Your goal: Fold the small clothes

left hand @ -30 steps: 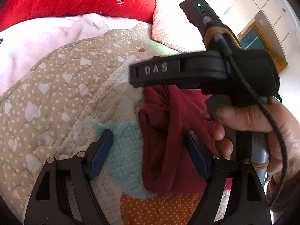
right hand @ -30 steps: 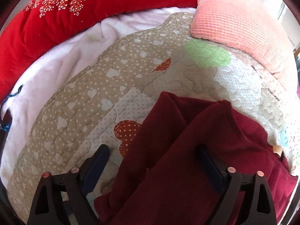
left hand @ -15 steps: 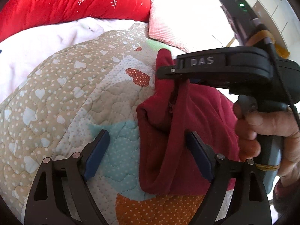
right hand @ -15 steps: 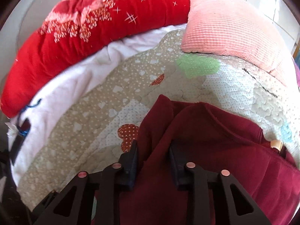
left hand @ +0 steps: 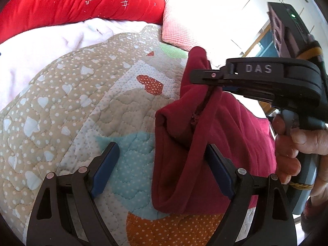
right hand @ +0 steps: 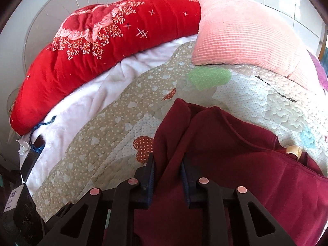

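A dark red garment [left hand: 223, 141] lies crumpled on a quilted patchwork bedspread [left hand: 82, 106]. My right gripper [right hand: 168, 170] is shut on a bunched fold of the garment [right hand: 235, 164] and holds it lifted off the quilt. In the left wrist view the right gripper [left hand: 196, 75] shows at the upper right, pinching the garment's raised edge. My left gripper [left hand: 162, 160] is open and low over the quilt. Its right finger [left hand: 217, 170] touches the garment's hanging side; its left finger [left hand: 104, 168] is over bare quilt.
A long red pillow [right hand: 98, 45] and a pink pillow [right hand: 242, 34] line the far side of the bed. A white blanket [right hand: 86, 104] lies between the red pillow and the quilt. A dark object [right hand: 32, 157] sits at the bed's left edge.
My right gripper shut on the garment's fold and raised it up and to the right. My left gripper stayed open and moved little.
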`<state>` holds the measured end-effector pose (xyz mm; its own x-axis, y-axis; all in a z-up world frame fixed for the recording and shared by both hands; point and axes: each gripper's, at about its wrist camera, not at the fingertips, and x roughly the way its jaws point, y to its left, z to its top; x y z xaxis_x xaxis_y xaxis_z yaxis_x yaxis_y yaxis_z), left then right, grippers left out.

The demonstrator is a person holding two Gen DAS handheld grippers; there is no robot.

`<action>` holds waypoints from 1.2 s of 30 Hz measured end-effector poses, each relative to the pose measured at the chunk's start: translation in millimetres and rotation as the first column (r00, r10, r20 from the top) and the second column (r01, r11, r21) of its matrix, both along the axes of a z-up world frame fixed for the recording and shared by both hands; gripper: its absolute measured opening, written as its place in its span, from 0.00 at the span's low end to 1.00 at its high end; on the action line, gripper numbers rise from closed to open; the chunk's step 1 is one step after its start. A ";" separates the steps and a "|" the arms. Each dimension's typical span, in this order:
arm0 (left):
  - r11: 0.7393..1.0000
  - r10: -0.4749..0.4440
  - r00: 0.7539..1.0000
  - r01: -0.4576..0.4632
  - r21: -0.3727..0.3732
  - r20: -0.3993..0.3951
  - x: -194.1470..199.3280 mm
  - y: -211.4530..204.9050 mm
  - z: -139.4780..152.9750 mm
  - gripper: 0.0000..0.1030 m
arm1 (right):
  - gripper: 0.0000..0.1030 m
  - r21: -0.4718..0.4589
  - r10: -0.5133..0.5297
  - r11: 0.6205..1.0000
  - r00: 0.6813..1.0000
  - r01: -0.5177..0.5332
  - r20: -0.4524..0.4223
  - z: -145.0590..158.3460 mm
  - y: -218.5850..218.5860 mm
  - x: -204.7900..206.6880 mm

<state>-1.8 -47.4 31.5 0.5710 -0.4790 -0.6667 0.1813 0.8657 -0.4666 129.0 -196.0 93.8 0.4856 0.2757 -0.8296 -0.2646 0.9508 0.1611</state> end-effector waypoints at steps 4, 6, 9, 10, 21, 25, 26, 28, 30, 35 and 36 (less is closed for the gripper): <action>0.999 -0.015 1.000 0.015 -0.045 -0.004 -1.0 4.3 3.9 0.69 | 0.19 0.018 -0.004 1.000 1.000 0.004 0.013 6.2 -5.5 -5.4; 0.993 -0.063 0.998 0.059 -0.106 -0.028 -1.1 3.9 3.9 0.44 | 0.19 0.029 -0.008 1.000 1.000 0.007 0.024 11.0 -9.5 -9.8; 0.990 -0.098 0.995 0.095 -0.101 -0.029 -6.9 -6.0 11.7 0.33 | 0.18 0.042 -0.011 0.999 0.999 0.009 0.037 18.1 -16.5 -16.9; 0.991 -0.105 0.994 0.103 -0.084 -0.013 -10.8 -10.2 17.2 0.27 | 0.18 0.047 -0.012 0.999 0.999 0.010 0.044 21.7 -20.6 -20.2; 0.956 -0.276 0.953 0.286 -0.066 0.125 -46.7 -83.8 95.5 0.22 | 0.15 0.133 -0.086 0.989 0.982 0.064 0.170 77.2 -100.0 -66.3; 0.928 -0.364 0.919 0.372 -0.024 0.151 -65.8 -131.8 108.1 0.22 | 0.15 0.127 -0.129 0.986 0.969 0.104 0.211 92.8 -143.9 -93.6; 0.916 -0.393 0.907 0.400 -0.017 0.149 -70.6 -147.4 108.1 0.22 | 0.15 0.128 -0.146 0.984 0.966 0.121 0.215 93.9 -157.9 -101.5; 0.899 -0.432 0.891 0.437 -0.008 0.137 -75.4 -173.1 105.7 0.22 | 0.14 0.139 -0.185 0.978 0.959 0.157 0.217 91.9 -186.8 -116.8; 0.884 -0.465 0.877 0.466 0.016 0.122 -78.2 -197.5 100.5 0.22 | 0.14 0.150 -0.220 0.970 0.952 0.191 0.210 85.0 -210.3 -127.8; 0.860 -0.509 0.859 0.505 0.074 0.057 -83.8 -249.0 72.0 0.22 | 0.14 0.142 -0.322 0.943 0.932 0.301 0.164 47.6 -263.2 -141.5; 0.858 -0.510 0.859 0.506 0.087 0.042 -84.9 -256.7 66.0 0.22 | 0.14 0.139 -0.339 0.937 0.929 0.320 0.148 37.7 -269.0 -140.2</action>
<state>-86.7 -304.2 97.5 0.3018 -0.6667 -0.6815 0.6312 0.6754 -0.3813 -11.2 -465.0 131.5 0.6933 0.1618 -0.7022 0.0280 0.9677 0.2507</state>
